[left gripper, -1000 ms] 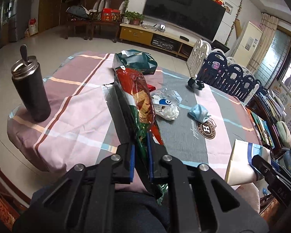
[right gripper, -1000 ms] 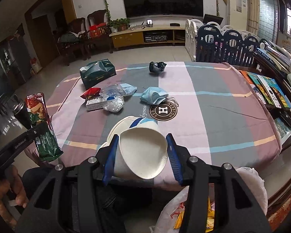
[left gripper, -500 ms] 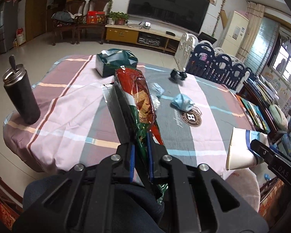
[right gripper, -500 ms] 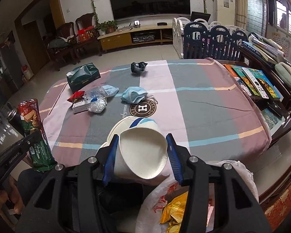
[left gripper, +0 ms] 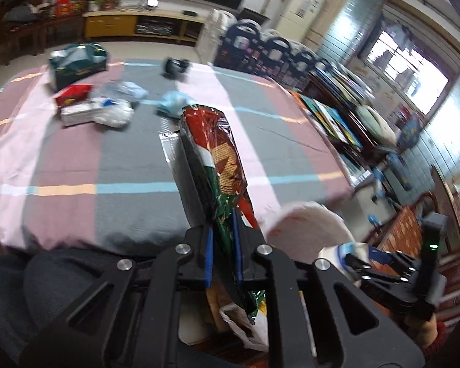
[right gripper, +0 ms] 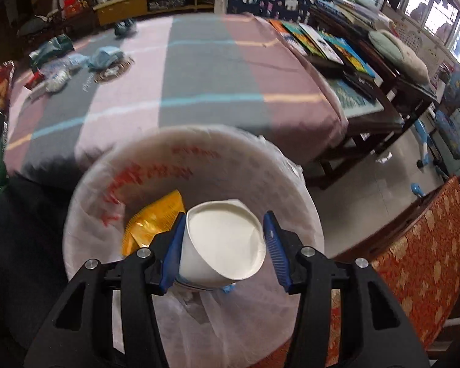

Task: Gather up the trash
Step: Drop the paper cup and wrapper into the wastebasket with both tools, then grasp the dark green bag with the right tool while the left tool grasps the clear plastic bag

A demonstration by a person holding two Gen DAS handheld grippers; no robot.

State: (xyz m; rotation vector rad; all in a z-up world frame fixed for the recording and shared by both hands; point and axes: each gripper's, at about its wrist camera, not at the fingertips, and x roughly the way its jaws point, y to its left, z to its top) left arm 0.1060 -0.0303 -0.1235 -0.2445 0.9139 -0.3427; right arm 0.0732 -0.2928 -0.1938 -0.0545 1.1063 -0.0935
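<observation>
My left gripper (left gripper: pixel 220 242) is shut on a long red and green snack wrapper (left gripper: pixel 217 156), held over the table's near edge. My right gripper (right gripper: pixel 224 242) is shut on a white paper cup (right gripper: pixel 227 239) and holds it over the open mouth of a white trash bag (right gripper: pixel 132 181) that has a yellow wrapper (right gripper: pixel 153 220) inside. The bag also shows in the left wrist view (left gripper: pixel 303 220), right of the wrapper. More trash lies on the far left of the table: a crumpled plastic bag (left gripper: pixel 107 113), a red packet (left gripper: pixel 73 92), a blue face mask (left gripper: pixel 174 104).
The table has a pink, grey and mauve striped cloth (right gripper: pixel 199 70). A green tissue pack (left gripper: pixel 76 64) and a small dark object (left gripper: pixel 174 67) sit at its far side. Books (right gripper: pixel 322 43) lie along a side bench at the right. A red patterned chair (right gripper: pixel 420 245) stands by the bag.
Both grippers have swung right and down off the table. The right gripper has brought the cup over the open trash bag. The left one still grips the wrapper.
</observation>
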